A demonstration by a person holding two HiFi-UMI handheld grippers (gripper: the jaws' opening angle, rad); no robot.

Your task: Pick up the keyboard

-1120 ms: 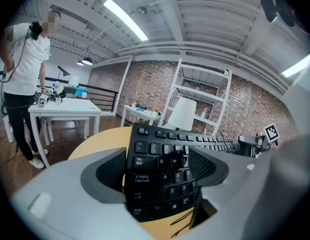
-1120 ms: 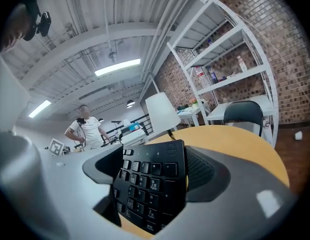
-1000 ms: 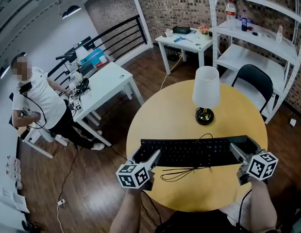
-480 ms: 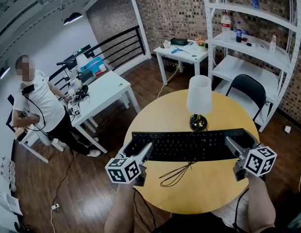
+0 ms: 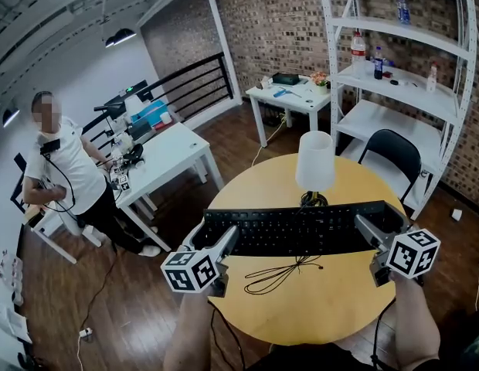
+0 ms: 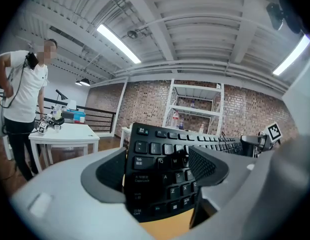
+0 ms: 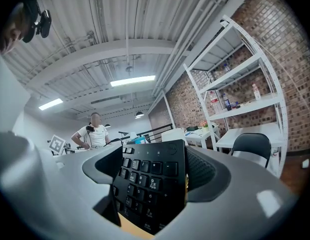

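A long black keyboard hangs level above the round yellow table, held at both ends. My left gripper is shut on its left end; in the left gripper view the key rows sit between the jaws. At the other end, my right gripper is shut on the number-pad side, whose keys fill the right gripper view. The keyboard's black cable trails down in loops onto the tabletop.
A white-shaded lamp stands on the table just behind the keyboard. A black chair and white shelving are at the right. White desks stand to the left, where a person in a white shirt stands.
Both grippers have lifted the keyboard off the table, and it now sits higher, in front of the lamp's base. The cable hangs down from it.
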